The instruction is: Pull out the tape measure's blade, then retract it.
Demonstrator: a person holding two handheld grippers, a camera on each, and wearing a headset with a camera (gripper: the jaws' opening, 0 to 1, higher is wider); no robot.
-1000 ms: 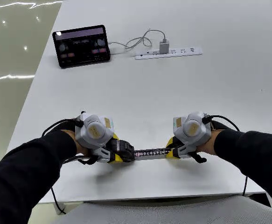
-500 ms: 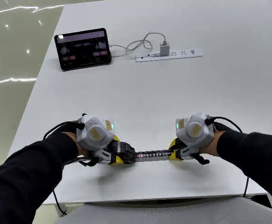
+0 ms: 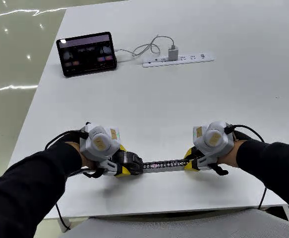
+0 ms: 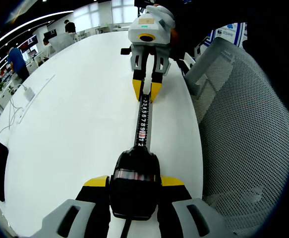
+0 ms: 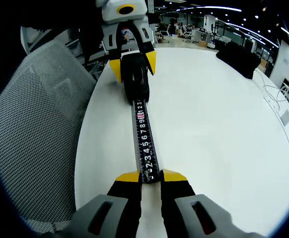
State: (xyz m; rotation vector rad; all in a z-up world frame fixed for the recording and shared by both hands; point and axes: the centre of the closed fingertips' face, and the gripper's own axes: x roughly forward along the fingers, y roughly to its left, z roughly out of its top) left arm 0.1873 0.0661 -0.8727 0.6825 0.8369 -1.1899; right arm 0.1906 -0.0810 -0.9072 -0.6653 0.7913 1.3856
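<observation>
On white table [image 3: 184, 99] near its front edge, with left gripper [image 4: 134, 181] clamped on black tape case [image 3: 130, 161], right gripper [image 5: 151, 176] pinched shut on blade [image 5: 142, 134] tip, blade drawn out flat between them, numbers up.

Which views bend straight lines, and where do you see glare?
Left gripper view and right gripper view: fisheye curves the table and the mesh chair, yet numbers on the blade read sharp. Head view: straight lines, lamp glare on the glossy floor.
</observation>
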